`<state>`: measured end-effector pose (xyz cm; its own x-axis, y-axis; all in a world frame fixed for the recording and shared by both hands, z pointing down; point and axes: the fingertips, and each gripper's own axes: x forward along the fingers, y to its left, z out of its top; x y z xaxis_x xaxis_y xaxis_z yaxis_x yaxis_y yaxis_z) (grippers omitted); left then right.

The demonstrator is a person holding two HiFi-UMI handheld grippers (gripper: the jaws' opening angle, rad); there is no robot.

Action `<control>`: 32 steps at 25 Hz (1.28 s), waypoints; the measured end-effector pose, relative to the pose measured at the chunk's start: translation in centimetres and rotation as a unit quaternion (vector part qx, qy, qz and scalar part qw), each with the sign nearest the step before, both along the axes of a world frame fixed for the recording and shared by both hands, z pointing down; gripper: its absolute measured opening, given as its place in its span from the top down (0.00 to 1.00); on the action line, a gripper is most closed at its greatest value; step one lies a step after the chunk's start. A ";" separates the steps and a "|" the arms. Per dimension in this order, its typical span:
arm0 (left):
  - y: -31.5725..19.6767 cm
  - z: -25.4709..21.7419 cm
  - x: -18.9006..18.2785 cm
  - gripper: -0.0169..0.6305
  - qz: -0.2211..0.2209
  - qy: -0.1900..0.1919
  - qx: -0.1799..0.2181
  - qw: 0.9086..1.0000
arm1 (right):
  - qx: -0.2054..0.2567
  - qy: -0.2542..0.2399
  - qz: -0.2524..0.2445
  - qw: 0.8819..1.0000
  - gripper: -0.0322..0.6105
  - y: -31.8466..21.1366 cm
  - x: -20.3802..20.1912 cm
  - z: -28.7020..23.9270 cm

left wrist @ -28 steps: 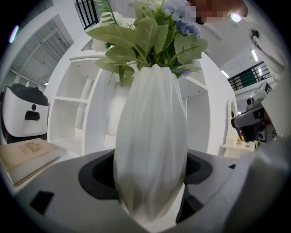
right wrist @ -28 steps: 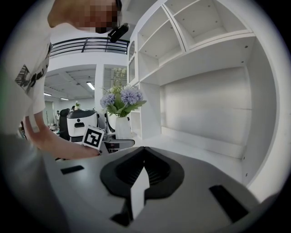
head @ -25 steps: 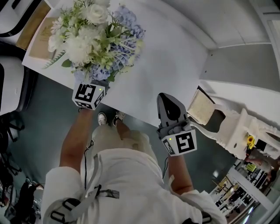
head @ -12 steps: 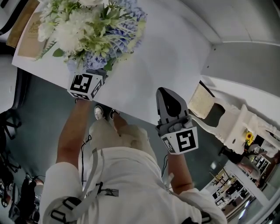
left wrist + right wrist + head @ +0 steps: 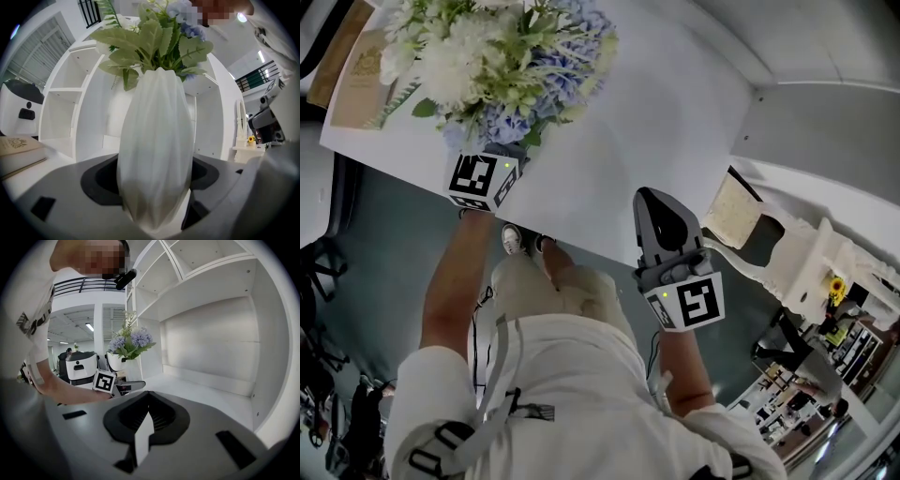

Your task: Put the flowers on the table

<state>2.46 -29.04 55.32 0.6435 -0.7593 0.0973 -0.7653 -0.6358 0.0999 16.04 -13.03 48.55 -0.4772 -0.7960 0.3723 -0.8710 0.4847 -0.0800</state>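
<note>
Flowers: a white and blue bunch (image 5: 502, 56) is carried upright in a white ribbed vase (image 5: 157, 136) over the left part of the white worktop (image 5: 656, 141), near a book (image 5: 366, 70). Whether the vase foot touches the surface cannot be told.
Left gripper (image 5: 154, 197): its jaws are clamped on the lower body of the vase, one on each side, and are spread wide by its girth.
Reason for the grip: the vase is probably taken low so that the heavy bloom stays upright and the stems are not crushed.
Left arm pose: the forearm is stretched forward from the body, with the gripper held about level at the near edge of the worktop and its marker cube turned upward.
Right gripper (image 5: 661, 211): its jaws are pressed together with nothing between them.
Right arm pose: the elbow is bent and the gripper is pointed forward over the near edge, well apart from the vase. It is apparently kept aside so that the placement is left unobstructed.
Step in hand: the setting-down is judged nearly done, and the release is not yet made.
</note>
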 end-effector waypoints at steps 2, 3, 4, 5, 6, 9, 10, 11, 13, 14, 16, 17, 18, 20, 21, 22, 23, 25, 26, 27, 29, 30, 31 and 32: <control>-0.1 -0.1 -0.3 0.37 0.001 -0.001 0.002 1.000 | -0.001 -0.001 0.000 1.000 0.94 -0.1 -0.4 0.0; -0.1 -0.2 -0.3 0.37 0.001 -0.001 0.003 1.000 | -0.002 -0.002 0.001 1.000 0.94 0.0 -0.4 0.1; -0.2 -0.2 -0.3 0.37 0.001 -0.002 0.004 1.000 | -0.002 -0.002 0.001 1.000 0.94 0.0 -0.4 0.1; -0.2 -0.2 -0.3 0.37 0.001 -0.002 0.005 1.000 | -0.002 -0.002 0.001 1.000 0.94 0.0 -0.3 0.1; -0.1 -0.3 -0.3 0.37 0.001 -0.003 0.005 1.000 | -0.002 -0.003 0.001 1.000 0.94 0.1 -0.3 0.1; -0.1 -0.3 -0.3 0.37 0.004 -0.011 0.007 1.000 | -0.003 -0.003 0.001 1.000 0.94 0.1 -0.5 0.1; -0.1 -0.3 -0.4 0.37 0.005 -0.014 0.008 1.000 | -0.003 -0.004 0.001 1.000 0.94 0.1 -0.7 0.0; -0.1 -0.3 -0.5 0.37 0.005 -0.015 0.008 1.000 | -0.002 -0.005 0.000 1.000 0.94 0.1 -0.9 0.0; -0.1 -0.2 -0.7 0.37 0.004 -0.016 0.008 1.000 | -0.001 -0.007 -0.001 1.000 0.94 0.1 -1.3 0.0; -0.1 -0.1 -0.8 0.37 0.002 -0.016 0.008 1.000 | -0.001 -0.008 -0.001 1.000 0.94 0.1 -1.3 0.0; -0.1 0.0 -0.8 0.37 0.001 -0.016 0.008 1.000 | 0.000 -0.009 0.000 1.000 0.94 0.2 -1.2 0.1; -0.1 0.0 -0.8 0.37 0.002 -0.018 0.009 1.000 | -0.001 -0.010 0.002 1.000 0.94 0.2 -1.1 0.1; -0.1 0.0 -0.7 0.37 0.003 -0.019 0.010 1.000 | -0.002 -0.010 0.003 1.000 0.94 0.2 -1.0 0.1; -0.2 -0.2 -0.8 0.37 0.004 -0.019 0.015 1.000 | -0.002 -0.012 0.004 1.000 0.94 0.1 -0.9 0.1; -0.3 -0.2 -0.8 0.37 0.004 -0.018 0.017 1.000 | -0.002 -0.013 0.004 1.000 0.94 0.1 -1.0 0.1; -0.4 -0.3 -0.8 0.37 0.004 -0.017 0.018 1.000 | -0.003 -0.014 0.004 1.000 0.94 0.2 -1.0 0.2; -0.4 -0.2 -0.8 0.37 0.004 -0.017 0.018 1.000 | -0.003 -0.016 0.004 1.000 0.94 0.2 -1.0 0.2; -0.4 -0.2 -0.8 0.37 0.003 -0.015 0.018 1.000 | -0.003 -0.019 0.004 1.000 0.94 0.3 -1.0 0.1; -0.3 -0.2 -0.8 0.37 0.004 -0.014 0.018 1.000 | -0.002 -0.020 0.004 1.000 0.94 0.3 -1.0 0.1; -0.3 -0.2 -0.8 0.37 0.005 -0.012 0.019 1.000 | -0.001 -0.020 0.003 1.000 0.94 0.3 -1.0 0.0; -0.2 -0.1 -0.8 0.37 0.008 -0.009 0.019 1.000 | 0.002 -0.022 0.004 1.000 0.94 0.4 -1.0 -0.1; -0.1 0.0 -0.8 0.37 0.009 -0.009 0.019 1.000 | 0.003 -0.022 0.004 1.000 0.94 0.5 -0.9 0.0; -0.1 0.0 -0.7 0.37 0.011 -0.008 0.019 1.000 | 0.003 -0.023 0.004 1.000 0.94 0.6 -0.9 0.0; -0.2 0.0 -0.7 0.37 0.011 -0.008 0.018 1.000 | 0.003 -0.023 0.005 1.000 0.94 0.6 -0.9 0.0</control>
<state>1.79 -29.20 55.37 0.6593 -0.7477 0.0795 -0.7519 -0.6561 0.0645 15.16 -12.39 48.57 -0.4861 -0.8030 0.3448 -0.8711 0.4770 -0.1169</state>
